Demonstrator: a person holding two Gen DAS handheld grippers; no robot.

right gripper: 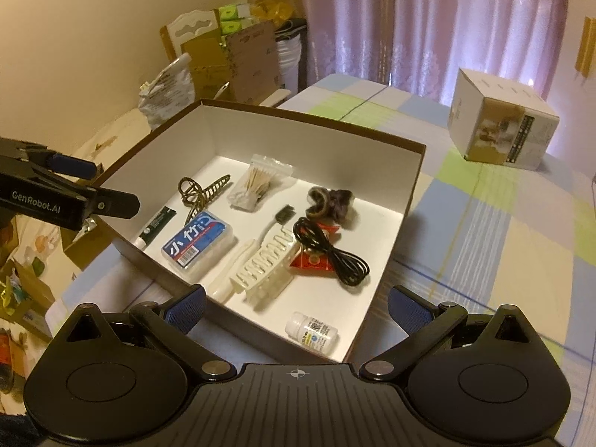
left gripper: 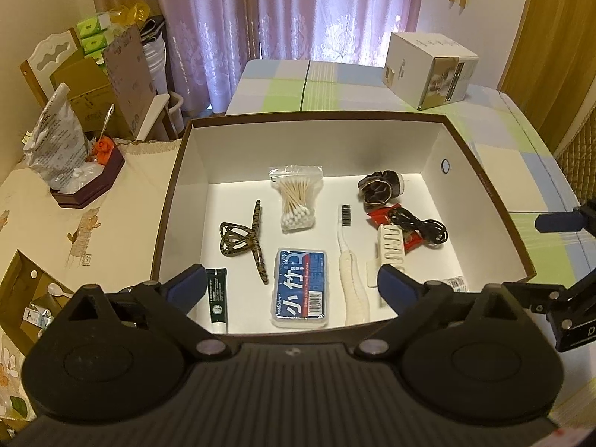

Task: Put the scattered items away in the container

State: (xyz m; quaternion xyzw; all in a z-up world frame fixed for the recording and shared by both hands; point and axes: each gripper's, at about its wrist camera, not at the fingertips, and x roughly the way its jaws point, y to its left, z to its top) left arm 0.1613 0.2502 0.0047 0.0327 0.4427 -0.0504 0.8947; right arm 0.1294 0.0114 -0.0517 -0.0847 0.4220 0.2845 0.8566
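Observation:
A brown box with a white inside stands on the checked cloth and holds every small item. Inside lie a cotton swab bag, a leopard hair claw, a blue floss case, a dark tube, a white toothbrush, a white hair claw, a black cable, a red packet, a dark scrunchie and a small white bottle. My left gripper hovers open over the near wall. My right gripper is open above the near corner.
A white carton sits on the cloth behind the box. To the left is a table with a small maroon tray, a plastic bag and cardboard boxes. Curtains hang at the back.

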